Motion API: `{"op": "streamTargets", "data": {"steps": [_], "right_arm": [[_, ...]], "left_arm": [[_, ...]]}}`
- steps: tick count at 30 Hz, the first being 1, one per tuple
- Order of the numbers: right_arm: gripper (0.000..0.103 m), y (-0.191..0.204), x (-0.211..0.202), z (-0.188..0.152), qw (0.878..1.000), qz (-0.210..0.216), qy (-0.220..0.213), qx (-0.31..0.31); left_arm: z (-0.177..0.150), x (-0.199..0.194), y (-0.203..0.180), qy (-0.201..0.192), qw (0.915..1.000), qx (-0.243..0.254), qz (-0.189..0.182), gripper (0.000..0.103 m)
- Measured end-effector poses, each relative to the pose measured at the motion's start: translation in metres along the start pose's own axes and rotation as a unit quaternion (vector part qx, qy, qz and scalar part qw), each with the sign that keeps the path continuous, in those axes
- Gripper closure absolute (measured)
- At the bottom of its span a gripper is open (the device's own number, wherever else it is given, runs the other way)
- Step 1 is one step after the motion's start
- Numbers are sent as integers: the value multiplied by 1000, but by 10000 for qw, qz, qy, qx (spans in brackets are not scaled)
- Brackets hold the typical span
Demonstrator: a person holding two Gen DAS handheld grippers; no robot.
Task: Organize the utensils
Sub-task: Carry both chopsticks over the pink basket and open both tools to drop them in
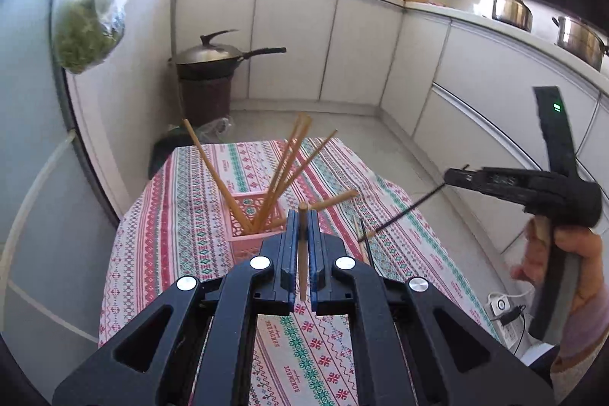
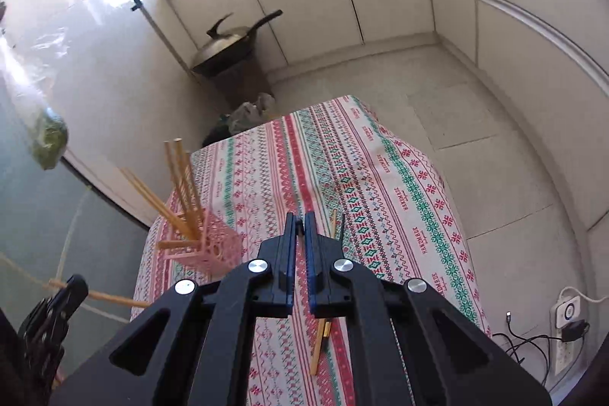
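- Chopsticks: one wooden chopstick point(image 1: 302, 246) sitting pinched crosswise between the pads of the left gripper point(image 1: 303, 227), well above the patterned tablecloth point(image 1: 182, 200); several more already standing in the pink basket point(image 1: 247, 219) at about 10 o'clock from those fingertips.
- Carrying the held stick toward 10 o'clock, over the basket's open top, looking like the step in hand.
- Tipping the stick closer to upright before lowering, so the lower end enters a free gap rather than knocking the leaning sticks.
- Keeping the descent slow; light plastic basket likely tipping or sliding under a sideways push.
- Releasing only once the lower end is inside the walls.
- Left jaws: nearly closed, clamping that single chopstick, with a narrow gap the width of the stick.
- Right gripper point(image 2: 300, 227): jaws drawn almost together, gripping a thin dark chopstick point(image 1: 411, 206) that juts out past the fingertips, as seen from the left wrist view; barely visible between the pads in the right wrist view.
- Two more sticks point(image 2: 321, 326) lying on the cloth, partly hidden under the right gripper, at roughly 5 o'clock from the basket point(image 2: 213, 246).
- Holding the right gripper clear toward 3 o'clock while the left goes in, avoiding a clash over the basket.
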State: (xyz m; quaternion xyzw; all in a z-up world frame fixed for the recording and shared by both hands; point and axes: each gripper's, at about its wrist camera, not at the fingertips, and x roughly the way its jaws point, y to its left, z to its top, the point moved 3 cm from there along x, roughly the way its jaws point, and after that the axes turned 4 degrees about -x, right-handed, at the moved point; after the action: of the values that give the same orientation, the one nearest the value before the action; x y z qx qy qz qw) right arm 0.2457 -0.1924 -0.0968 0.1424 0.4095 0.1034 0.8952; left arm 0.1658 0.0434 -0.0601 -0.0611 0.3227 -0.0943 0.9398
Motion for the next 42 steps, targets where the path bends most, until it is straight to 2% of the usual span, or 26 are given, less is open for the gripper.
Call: {"op": "streamTargets", "data": {"steps": [12,18,23,29,34,37,39,42], "right_arm": [[99,50,-76,6,9950,738,-512,-435],[99,75,-102,17,9886,1218,-760,-452],[99,84,-117,33,9835,1432,-1067,-301],[98,96,-129,56,9803,1410,-1348,-325],[98,107,-126,73,9791,1208,-1563,-475],[98,108,-109,76,9812,1154,-1480,-455],[98,107,-94,76,9837,1112,-1349,-415],[98,108,-78,76,9861,1045,-1228,-400]], "left_arm": [[24,-35,22,-466,9982,-358,151,99],[57,-53,27,-965,9937,-512,236,99],[86,-56,31,-1247,9896,-643,332,99],[113,-39,34,-1377,9862,-777,497,99],[114,-12,44,-1301,9863,-810,616,98],[102,13,56,-1086,9882,-998,404,97],[94,21,69,-933,9872,-1210,461,95],[95,7,85,-1095,9818,-1472,484,95]]}}
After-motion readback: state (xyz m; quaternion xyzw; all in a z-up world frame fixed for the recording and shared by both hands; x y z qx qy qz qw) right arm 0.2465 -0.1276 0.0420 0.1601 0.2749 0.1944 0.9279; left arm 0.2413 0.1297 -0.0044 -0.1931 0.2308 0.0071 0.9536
